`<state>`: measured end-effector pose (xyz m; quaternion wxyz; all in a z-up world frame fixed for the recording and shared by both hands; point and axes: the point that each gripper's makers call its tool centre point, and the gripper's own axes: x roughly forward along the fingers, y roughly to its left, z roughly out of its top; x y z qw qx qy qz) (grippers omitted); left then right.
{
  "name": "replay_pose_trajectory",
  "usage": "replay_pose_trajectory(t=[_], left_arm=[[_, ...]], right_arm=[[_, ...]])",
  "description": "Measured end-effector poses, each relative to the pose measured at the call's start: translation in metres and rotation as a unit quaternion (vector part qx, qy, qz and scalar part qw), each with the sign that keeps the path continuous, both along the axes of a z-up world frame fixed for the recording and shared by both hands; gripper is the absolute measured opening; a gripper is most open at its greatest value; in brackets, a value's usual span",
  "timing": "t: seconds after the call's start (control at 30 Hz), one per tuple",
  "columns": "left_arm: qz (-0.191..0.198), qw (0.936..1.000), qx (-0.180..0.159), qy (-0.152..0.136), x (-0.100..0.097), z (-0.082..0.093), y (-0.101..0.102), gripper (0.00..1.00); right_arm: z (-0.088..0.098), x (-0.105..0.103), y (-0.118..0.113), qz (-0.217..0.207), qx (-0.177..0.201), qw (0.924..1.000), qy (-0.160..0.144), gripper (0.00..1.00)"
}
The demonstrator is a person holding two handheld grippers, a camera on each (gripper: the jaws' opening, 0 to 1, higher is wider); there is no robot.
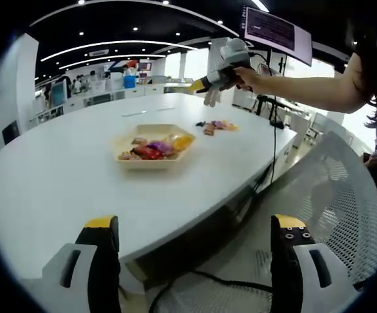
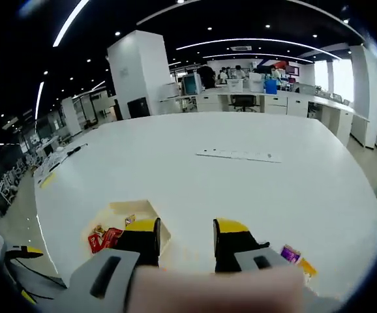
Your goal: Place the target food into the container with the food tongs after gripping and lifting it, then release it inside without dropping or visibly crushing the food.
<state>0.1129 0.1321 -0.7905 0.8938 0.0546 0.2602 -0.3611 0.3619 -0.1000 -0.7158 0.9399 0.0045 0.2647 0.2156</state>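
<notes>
In the left gripper view, the left gripper (image 1: 195, 257) waits wide open and empty off the near edge of the white table (image 1: 58, 176). The tray (image 1: 154, 149) of snacks sits well ahead of it, loose food pieces (image 1: 216, 125) lie just beyond the tray, and the right gripper (image 1: 222, 73) hangs above them in a person's hand (image 1: 247, 78). In the right gripper view, the right gripper (image 2: 185, 244) has its jaws parted and holds nothing; the tray (image 2: 126, 212) lies just below-left of the jaws and the loose pieces (image 2: 294, 257) below-right, so I judge this gripper nearer the food, though no tongs can be made out.
</notes>
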Motion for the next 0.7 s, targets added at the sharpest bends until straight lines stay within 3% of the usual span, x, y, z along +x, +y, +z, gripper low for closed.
replay_pose_trajectory(t=[0.4,0.7], left_arm=[[0.002,1.0,0.002,0.003,0.0,-0.001,0.001,0.94],[0.002,0.9999,0.006,0.008,-0.001,-0.003,0.001,0.94]], right_arm=[[-0.023,0.003,-0.018,-0.021,0.003,0.9997,0.011,0.32],[-0.052,0.014,-0.01,-0.021,0.017,0.9992,0.031,0.31]])
